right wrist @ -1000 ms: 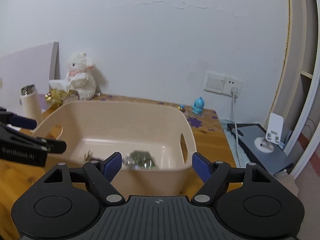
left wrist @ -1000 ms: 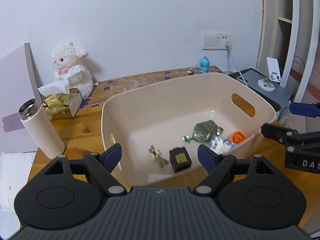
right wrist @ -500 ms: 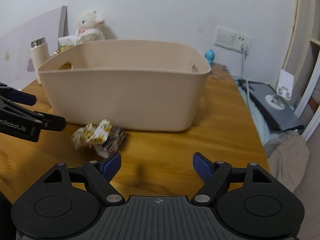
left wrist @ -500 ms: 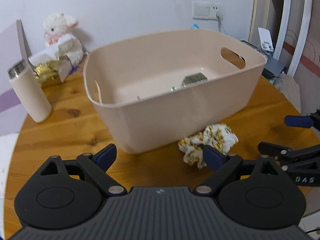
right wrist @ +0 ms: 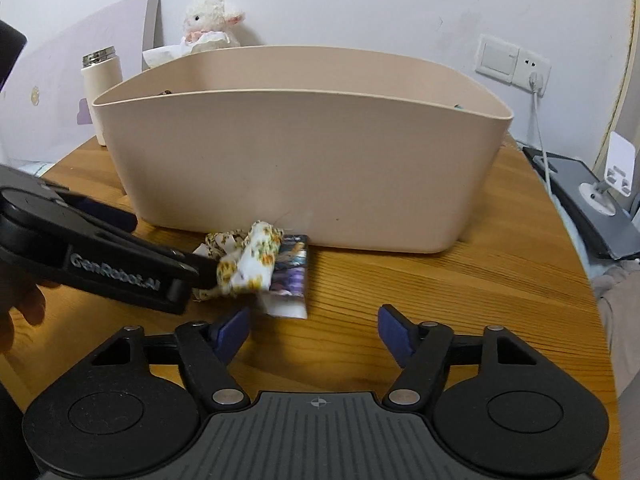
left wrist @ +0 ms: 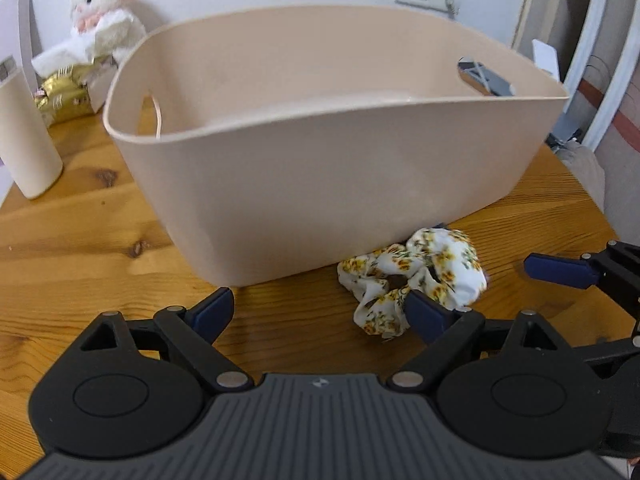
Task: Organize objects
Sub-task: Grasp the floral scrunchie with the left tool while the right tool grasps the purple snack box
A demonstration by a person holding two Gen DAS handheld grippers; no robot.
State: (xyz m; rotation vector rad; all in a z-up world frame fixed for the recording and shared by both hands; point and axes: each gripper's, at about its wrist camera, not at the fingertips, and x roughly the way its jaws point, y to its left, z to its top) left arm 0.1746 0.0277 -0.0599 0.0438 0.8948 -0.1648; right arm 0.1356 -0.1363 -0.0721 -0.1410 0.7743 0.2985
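Note:
A floral scrunchie [left wrist: 412, 280] lies on the wooden table [left wrist: 80, 240], right against the front wall of a large beige bin [left wrist: 320, 168]. My left gripper [left wrist: 320, 312] is open and low over the table, and its right fingertip touches the scrunchie's near edge. In the right wrist view the scrunchie [right wrist: 248, 264] rests partly on a small printed packet [right wrist: 290, 280]. The left gripper's fingers [right wrist: 120, 256] reach it from the left. My right gripper [right wrist: 314, 332] is open just short of the packet and holds nothing. The bin's [right wrist: 304, 160] contents are hidden.
A white flask [left wrist: 24, 136], a gold tissue box [left wrist: 64, 96] and a plush lamb [left wrist: 104, 20] stand behind the bin on the left. A wall socket with a cable [right wrist: 516, 64] and a phone stand [right wrist: 600, 192] are on the right. A hand [right wrist: 20, 312] holds the left gripper.
Both grippers dropped from above the bin to table level at its front. The bin's inside went out of sight, the scrunchie and packet came into view, and the left gripper reached the scrunchie.

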